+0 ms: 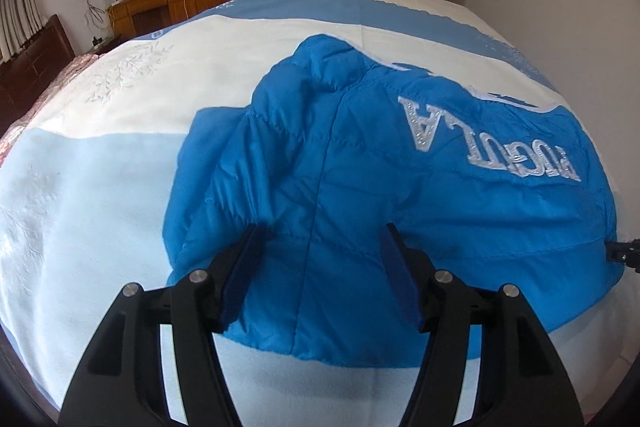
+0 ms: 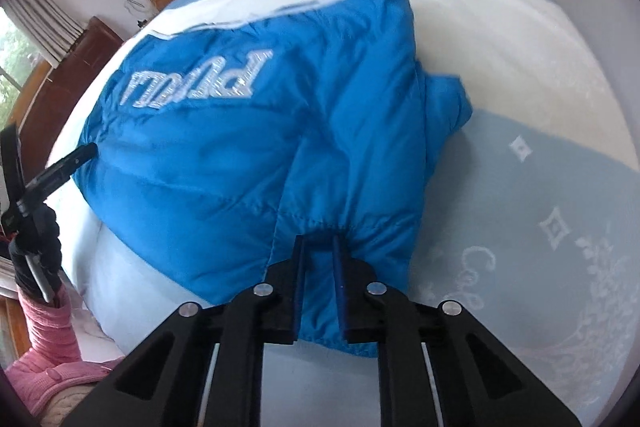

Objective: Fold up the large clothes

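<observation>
Left wrist view: left gripper [image 1: 320, 239] straddling blue puffer jacket [image 1: 360, 167] hem, jaws apart | right gripper [image 2: 319, 247] pinching hem at 6 o'clock | jacket lying on bed [image 1: 100, 167] | step: likely mid-fold; next: left closing, lifting together.
</observation>
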`<act>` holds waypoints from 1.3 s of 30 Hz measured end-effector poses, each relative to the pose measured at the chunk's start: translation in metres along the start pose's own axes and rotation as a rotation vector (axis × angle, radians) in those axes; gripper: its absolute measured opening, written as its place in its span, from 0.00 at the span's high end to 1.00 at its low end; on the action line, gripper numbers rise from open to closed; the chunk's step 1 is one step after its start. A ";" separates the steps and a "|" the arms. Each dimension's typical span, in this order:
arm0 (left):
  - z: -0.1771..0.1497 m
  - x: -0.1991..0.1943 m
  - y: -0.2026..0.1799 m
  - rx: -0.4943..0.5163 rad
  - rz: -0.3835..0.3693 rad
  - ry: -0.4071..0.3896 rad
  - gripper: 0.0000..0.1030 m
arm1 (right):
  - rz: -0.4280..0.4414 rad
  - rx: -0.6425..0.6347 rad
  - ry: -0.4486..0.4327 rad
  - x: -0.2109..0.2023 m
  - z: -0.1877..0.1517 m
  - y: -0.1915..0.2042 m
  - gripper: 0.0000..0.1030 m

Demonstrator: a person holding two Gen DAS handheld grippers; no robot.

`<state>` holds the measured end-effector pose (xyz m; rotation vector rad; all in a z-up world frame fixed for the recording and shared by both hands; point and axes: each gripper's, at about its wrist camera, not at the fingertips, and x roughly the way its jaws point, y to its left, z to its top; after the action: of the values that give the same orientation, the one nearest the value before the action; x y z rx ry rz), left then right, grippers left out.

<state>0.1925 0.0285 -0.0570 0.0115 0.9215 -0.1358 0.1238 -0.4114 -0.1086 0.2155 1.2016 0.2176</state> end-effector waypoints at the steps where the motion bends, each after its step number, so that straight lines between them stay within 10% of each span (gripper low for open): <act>1: -0.001 0.002 0.000 -0.003 0.001 -0.001 0.39 | 0.010 0.011 0.004 0.006 0.000 -0.003 0.93; 23: -0.019 -0.032 0.007 -0.069 0.050 -0.038 0.33 | -0.011 0.023 -0.012 0.012 -0.002 0.001 0.93; 39: -0.046 -0.044 0.056 -0.324 -0.098 -0.013 0.28 | -0.026 0.019 0.010 0.011 0.002 0.004 0.93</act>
<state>0.1365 0.0918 -0.0526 -0.3343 0.9224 -0.0761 0.1295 -0.4048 -0.1168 0.2154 1.2159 0.1846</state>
